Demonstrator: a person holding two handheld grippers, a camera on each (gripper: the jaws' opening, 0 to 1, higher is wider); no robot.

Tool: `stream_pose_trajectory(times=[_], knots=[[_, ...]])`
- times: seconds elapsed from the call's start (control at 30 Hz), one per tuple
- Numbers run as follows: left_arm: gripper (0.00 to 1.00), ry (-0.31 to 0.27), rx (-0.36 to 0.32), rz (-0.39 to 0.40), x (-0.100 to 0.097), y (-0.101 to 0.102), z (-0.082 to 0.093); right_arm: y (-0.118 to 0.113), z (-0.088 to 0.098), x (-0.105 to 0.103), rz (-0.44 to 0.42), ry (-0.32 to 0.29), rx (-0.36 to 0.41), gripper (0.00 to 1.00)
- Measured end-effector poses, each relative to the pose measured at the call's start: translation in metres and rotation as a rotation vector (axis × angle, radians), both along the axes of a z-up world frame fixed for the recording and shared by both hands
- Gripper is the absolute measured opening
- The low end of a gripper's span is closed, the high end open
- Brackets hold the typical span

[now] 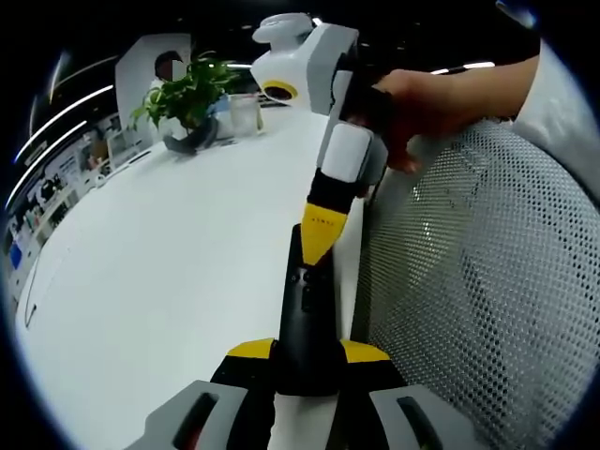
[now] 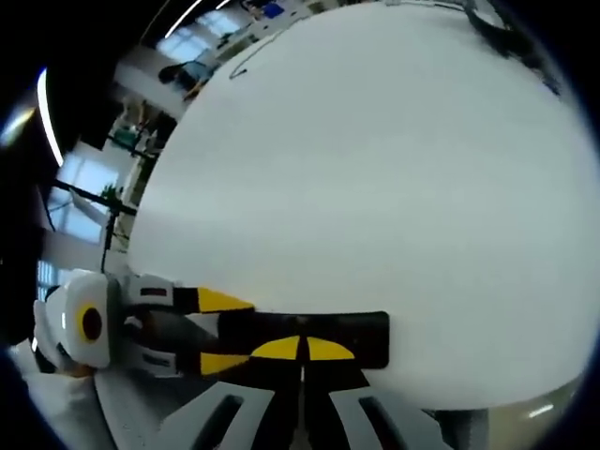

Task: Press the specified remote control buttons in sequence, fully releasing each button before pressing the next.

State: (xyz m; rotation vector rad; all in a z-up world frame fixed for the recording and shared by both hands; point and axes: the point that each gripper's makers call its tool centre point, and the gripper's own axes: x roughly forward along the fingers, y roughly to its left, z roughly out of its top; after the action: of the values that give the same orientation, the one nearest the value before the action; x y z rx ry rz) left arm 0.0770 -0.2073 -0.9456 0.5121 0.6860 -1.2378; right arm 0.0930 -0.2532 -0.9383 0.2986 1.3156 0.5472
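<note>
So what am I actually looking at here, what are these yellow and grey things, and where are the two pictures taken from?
These are two hand-held grippers, each with a fisheye camera looking along its own jaws. In the left gripper view, the left gripper clamps one end of a black remote control that lies at the edge of a white table. The right gripper, held by a person's hand, comes in from above with its yellow tips closed and touching the remote. The right gripper view shows the same remote from the other side. A potted plant stands at the far end, and a white mesh chair back is beside the table.
</note>
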Motion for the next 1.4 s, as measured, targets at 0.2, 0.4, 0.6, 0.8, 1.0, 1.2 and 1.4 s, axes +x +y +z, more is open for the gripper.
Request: stream_pose_trajectory(times=[0.2, 0.4, 0.6, 0.8, 1.0, 1.2, 1.4], knots=[[0.24, 0.0, 0.001, 0.0, 0.0001, -0.0001, 0.0, -0.0008, -0.0001, 0.0004, 0.013, -0.011, 0.004, 0.0], [0.24, -0.001, 0.001, 0.0, 0.0003, -0.0002, -0.0001, -0.0013, 0.0009, 0.0003, 0.001, 0.007, 0.025, 0.0], [0.24, -0.001, 0.002, 0.0, 0.0004, 0.0, -0.0002, -0.0009, 0.0024, 0.0, -0.036, 0.039, 0.055, 0.0], [0.24, 0.0, 0.001, 0.001, 0.0007, 0.0001, -0.0004, 0.0025, 0.0079, 0.005, -0.052, 0.014, 0.093, 0.0], [0.24, 0.0, 0.0, 0.001, 0.0006, 0.0002, -0.0003, 0.0034, 0.0072, 0.0044, -0.08, 0.042, 0.122, 0.0], [0.24, 0.001, -0.001, 0.002, 0.0005, 0.0001, -0.0005, 0.0048, 0.0024, 0.0003, -0.055, 0.053, 0.092, 0.0], [0.24, 0.001, -0.002, 0.002, 0.0005, 0.0, -0.0005, 0.0029, 0.0018, 0.0006, -0.072, 0.069, 0.101, 0.0]])
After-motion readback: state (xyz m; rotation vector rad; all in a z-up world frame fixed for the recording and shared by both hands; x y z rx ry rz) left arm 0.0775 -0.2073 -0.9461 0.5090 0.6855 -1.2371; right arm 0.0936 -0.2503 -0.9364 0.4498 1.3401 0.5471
